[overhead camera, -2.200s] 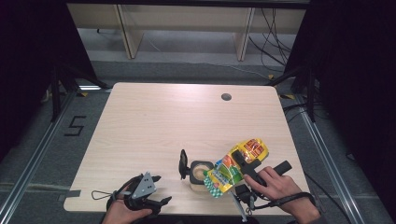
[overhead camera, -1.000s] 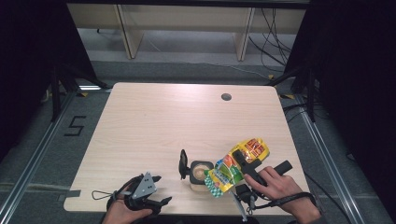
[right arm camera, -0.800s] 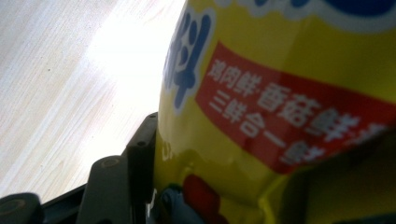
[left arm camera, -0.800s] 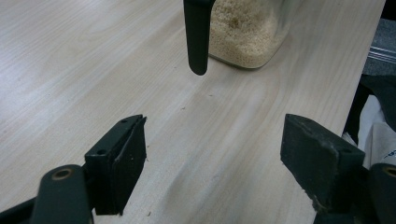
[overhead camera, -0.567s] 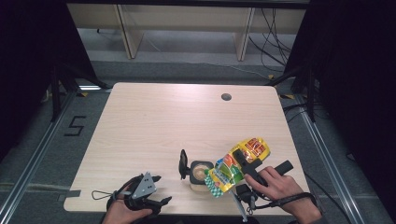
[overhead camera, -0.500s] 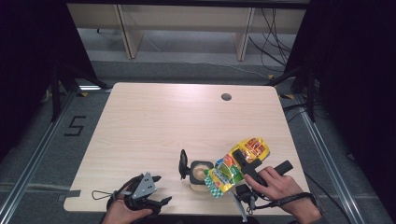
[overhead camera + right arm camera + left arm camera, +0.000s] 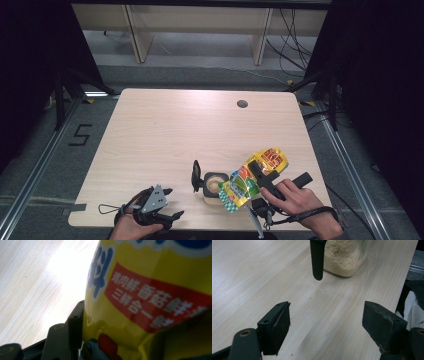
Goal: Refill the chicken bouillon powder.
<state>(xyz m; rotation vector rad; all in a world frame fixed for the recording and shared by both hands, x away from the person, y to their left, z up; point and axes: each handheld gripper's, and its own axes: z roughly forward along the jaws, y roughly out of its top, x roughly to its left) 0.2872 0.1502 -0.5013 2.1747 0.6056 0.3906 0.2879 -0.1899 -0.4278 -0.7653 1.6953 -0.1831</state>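
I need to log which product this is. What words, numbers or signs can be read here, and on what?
"鸡肉鲜·香菇鲜" on the red band of the yellow bag, right gripper view.
"三鲜合一", the line below on the same band; what follows is cut off.
"5", marked on the floor left of the table, high view.
Large blue characters on the bag: cropped, unreadable.
Print on the bag in the high view: too small.

The high view looks forward and down over the whole table. The left gripper view sits low, close to the tabletop, facing a jar at its upper edge, shared with the high view. The right gripper view is pressed against a yellow pouch, probably the one at lower right overhead.
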